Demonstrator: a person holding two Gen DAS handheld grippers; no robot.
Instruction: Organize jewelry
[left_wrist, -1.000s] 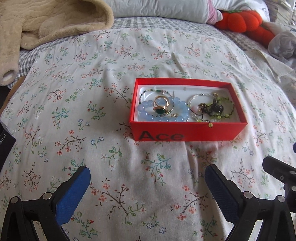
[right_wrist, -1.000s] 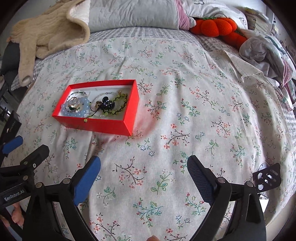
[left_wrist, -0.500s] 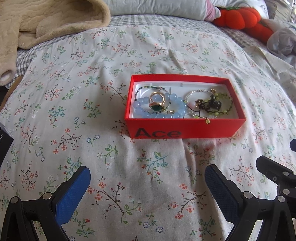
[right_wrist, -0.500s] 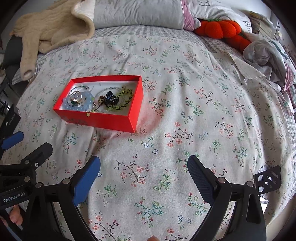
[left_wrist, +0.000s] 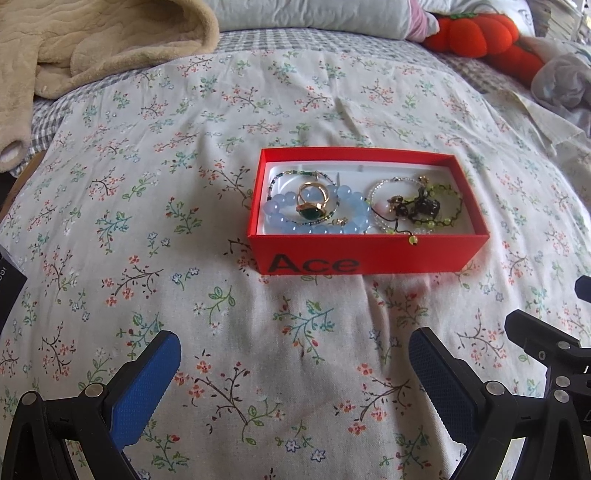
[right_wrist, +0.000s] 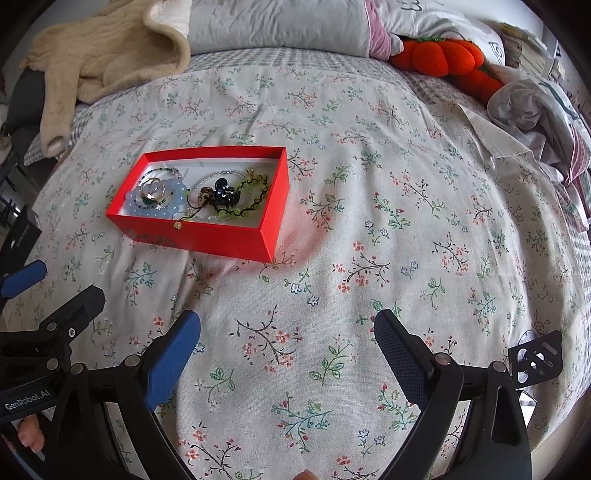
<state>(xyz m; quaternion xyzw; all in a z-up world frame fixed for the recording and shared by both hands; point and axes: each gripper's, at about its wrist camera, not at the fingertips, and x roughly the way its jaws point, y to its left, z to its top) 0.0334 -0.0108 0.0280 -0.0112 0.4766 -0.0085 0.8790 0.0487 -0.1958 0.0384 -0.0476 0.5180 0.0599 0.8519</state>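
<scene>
1. The left tool is hanging spread and empty over the bed, facing the red box straight ahead.
2. The box, long axis running crosswise, is holding the jewelry.
3. The right tool, also spread and empty, is sitting farther away, with the box lying ahead-left.

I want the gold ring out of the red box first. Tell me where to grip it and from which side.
Grip the gold ring by its upper band, coming from above with the left gripper, which faces the red box. The band stands propped on the blue bead bracelet, and the box walls likely block any sideways approach.
</scene>
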